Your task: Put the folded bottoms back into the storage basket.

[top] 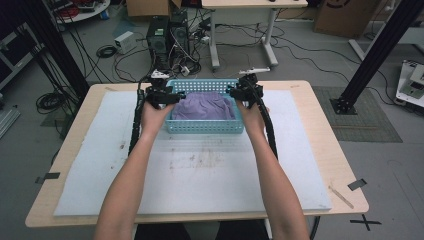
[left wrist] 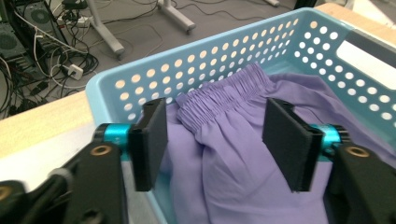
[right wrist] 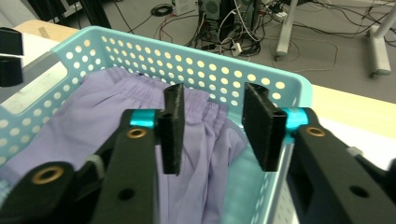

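Lying in the light-blue perforated basket (top: 205,126), the purple garment (top: 202,106) is seen to cover most of the basket floor. The basket is placed at the far middle of the white mat (top: 200,165) on the wooden table (top: 325,130), with its long axis running left to right across the table. Wide open mat is left in front of the basket and at both short ends; the far wall stands near the table's far edge.

The left gripper (top: 162,95) is held over the basket's left end, and the right gripper (top: 245,91) over the right end. In the left gripper view, the left gripper (left wrist: 215,135) is shown with jaws spread wide above the cloth, nothing being clasped. In the right gripper view, the right gripper (right wrist: 215,126) is likewise parted, more narrowly, with nothing between the pads.

The garment's gathered elastic waistband (left wrist: 224,95) is laid along the far wall, following the basket's long axis.
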Action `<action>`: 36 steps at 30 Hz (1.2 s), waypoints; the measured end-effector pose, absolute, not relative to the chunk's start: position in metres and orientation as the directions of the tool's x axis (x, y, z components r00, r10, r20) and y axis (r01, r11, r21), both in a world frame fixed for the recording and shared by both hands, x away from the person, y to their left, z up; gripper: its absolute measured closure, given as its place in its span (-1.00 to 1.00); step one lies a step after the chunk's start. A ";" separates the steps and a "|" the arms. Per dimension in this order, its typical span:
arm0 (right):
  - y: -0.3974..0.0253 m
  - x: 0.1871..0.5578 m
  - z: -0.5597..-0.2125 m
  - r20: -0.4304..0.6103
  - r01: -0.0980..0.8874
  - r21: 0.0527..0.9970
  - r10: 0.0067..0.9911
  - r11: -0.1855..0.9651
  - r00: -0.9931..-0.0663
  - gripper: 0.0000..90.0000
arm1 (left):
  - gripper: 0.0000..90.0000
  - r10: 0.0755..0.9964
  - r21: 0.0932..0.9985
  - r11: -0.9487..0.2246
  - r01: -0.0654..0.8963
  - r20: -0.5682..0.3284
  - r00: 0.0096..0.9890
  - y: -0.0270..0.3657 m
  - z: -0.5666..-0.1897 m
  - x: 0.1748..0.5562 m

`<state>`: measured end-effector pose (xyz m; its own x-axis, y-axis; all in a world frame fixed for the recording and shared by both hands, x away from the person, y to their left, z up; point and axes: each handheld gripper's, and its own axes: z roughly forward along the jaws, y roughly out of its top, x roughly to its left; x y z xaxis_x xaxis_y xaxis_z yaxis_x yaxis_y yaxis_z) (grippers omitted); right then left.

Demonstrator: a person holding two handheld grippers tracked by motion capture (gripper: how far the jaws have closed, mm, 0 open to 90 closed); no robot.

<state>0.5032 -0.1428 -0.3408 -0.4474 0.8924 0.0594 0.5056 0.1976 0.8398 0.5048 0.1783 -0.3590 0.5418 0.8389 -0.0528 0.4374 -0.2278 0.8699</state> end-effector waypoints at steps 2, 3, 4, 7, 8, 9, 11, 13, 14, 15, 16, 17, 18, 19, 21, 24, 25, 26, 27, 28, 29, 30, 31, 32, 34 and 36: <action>-0.146 0.496 -0.339 0.053 0.493 0.846 0.889 0.202 -0.455 0.25 | -0.21 0.836 0.874 -0.238 0.424 -0.038 0.547 0.183 -0.357 0.496; -0.147 0.492 -0.338 0.054 0.487 0.850 0.886 0.202 -0.461 0.24 | -0.23 0.835 0.876 -0.240 0.418 -0.033 0.550 0.185 -0.356 0.491; -0.149 0.488 -0.336 0.047 0.483 0.850 0.884 0.209 -0.466 0.23 | -0.23 0.830 0.879 -0.245 0.408 -0.027 0.557 0.188 -0.355 0.486; -0.153 0.474 -0.334 0.035 0.465 0.858 0.877 0.220 -0.479 0.18 | -0.24 0.821 0.888 -0.255 0.383 -0.011 0.571 0.195 -0.351 0.468; -0.154 0.468 -0.334 0.034 0.455 0.862 0.871 0.222 -0.490 0.16 | -0.25 0.816 0.891 -0.262 0.371 0.000 0.578 0.198 -0.350 0.462; -0.156 0.462 -0.333 0.032 0.450 0.864 0.867 0.225 -0.497 0.13 | -0.25 0.813 0.896 -0.261 0.359 0.003 0.582 0.200 -0.348 0.456; -0.156 0.447 -0.333 0.016 0.438 0.866 0.864 0.239 -0.504 0.07 | -0.26 0.809 0.904 -0.270 0.332 0.026 0.587 0.202 -0.345 0.443; -0.157 0.435 -0.333 0.003 0.410 0.878 0.856 0.245 -0.518 0.06 | -0.27 0.799 0.914 -0.276 0.298 0.046 0.599 0.204 -0.344 0.430; -0.157 0.430 -0.333 -0.003 0.396 0.884 0.851 0.247 -0.526 0.04 | -0.27 0.793 0.916 -0.279 0.289 0.050 0.607 0.204 -0.343 0.424; -0.158 0.424 -0.332 -0.006 0.390 0.885 0.844 0.254 -0.536 0.03 | -0.27 0.788 0.919 -0.280 0.279 0.054 0.613 0.204 -0.342 0.418; -0.158 0.424 -0.332 -0.006 0.390 0.885 0.844 0.254 -0.536 0.03 | -0.27 0.781 0.920 -0.285 0.268 0.060 0.622 0.204 -0.342 0.412; -0.159 0.418 -0.332 -0.011 0.380 0.888 0.840 0.257 -0.542 0.01 | -0.29 0.774 0.924 -0.285 0.253 0.066 0.630 0.204 -0.342 0.405; -0.160 0.413 -0.332 -0.017 0.369 0.893 0.837 0.259 -0.547 0.00 | -0.29 0.768 0.928 -0.283 0.241 0.069 0.636 0.204 -0.342 0.399; -0.162 0.407 -0.333 -0.016 0.362 0.895 0.830 0.260 -0.557 -0.02 | -0.29 0.763 0.932 -0.281 0.228 0.073 0.642 0.204 -0.343 0.392; -0.166 0.396 -0.333 -0.018 0.346 0.901 0.821 0.260 -0.571 -0.05 | -0.30 0.750 0.937 -0.278 0.212 0.074 0.658 0.204 -0.344 0.381; -0.173 0.379 -0.335 -0.002 0.333 0.910 0.805 0.247 -0.593 -0.15 | -0.33 0.734 0.940 -0.282 0.191 0.083 0.674 0.203 -0.345 0.365; -0.174 0.376 -0.336 -0.001 0.332 0.911 0.804 0.246 -0.595 -0.18 | -0.33 0.730 0.945 -0.275 0.180 0.084 0.678 0.203 -0.345 0.359; -0.176 0.370 -0.337 0.001 0.332 0.910 0.802 0.246 -0.598 -0.20 | -0.34 0.725 0.948 -0.270 0.169 0.085 0.683 0.203 -0.346 0.353; -0.178 0.366 -0.338 0.003 0.328 0.912 0.797 0.245 -0.604 -0.22 | -0.36 0.723 0.949 -0.269 0.164 0.087 0.685 0.203 -0.347 0.347; -0.180 0.361 -0.340 0.004 0.323 0.914 0.792 0.244 -0.610 -0.25 | -0.37 0.722 0.952 -0.262 0.161 0.082 0.687 0.202 -0.348 0.342; -0.182 0.357 -0.342 0.008 0.325 0.914 0.792 0.242 -0.611 -0.26 | -0.39 0.718 0.953 -0.262 0.155 0.085 0.690 0.202 -0.349 0.337; -0.184 0.353 -0.344 0.009 0.322 0.916 0.789 0.240 -0.614 -0.28 | -0.40 0.714 0.954 -0.263 0.147 0.089 0.695 0.201 -0.350 0.332; -0.185 0.349 -0.345 0.018 0.326 0.916 0.788 0.233 -0.615 -0.31 | -0.40 0.711 0.953 -0.268 0.141 0.097 0.696 0.201 -0.352 0.327; -0.186 0.345 -0.347 0.019 0.322 0.918 0.787 0.231 -0.617 -0.31 | -0.40 0.708 0.952 -0.276 0.132 0.108 0.698 0.200 -0.354 0.323; -0.188 0.339 -0.352 0.014 0.315 0.920 0.783 0.233 -0.621 -0.33 | -0.41 0.702 0.951 -0.283 0.124 0.118 0.702 0.199 -0.358 0.315; -0.190 0.333 -0.356 0.016 0.315 0.920 0.783 0.231 -0.622 -0.37 | -0.43 0.701 0.949 -0.290 0.123 0.123 0.703 0.199 -0.362 0.310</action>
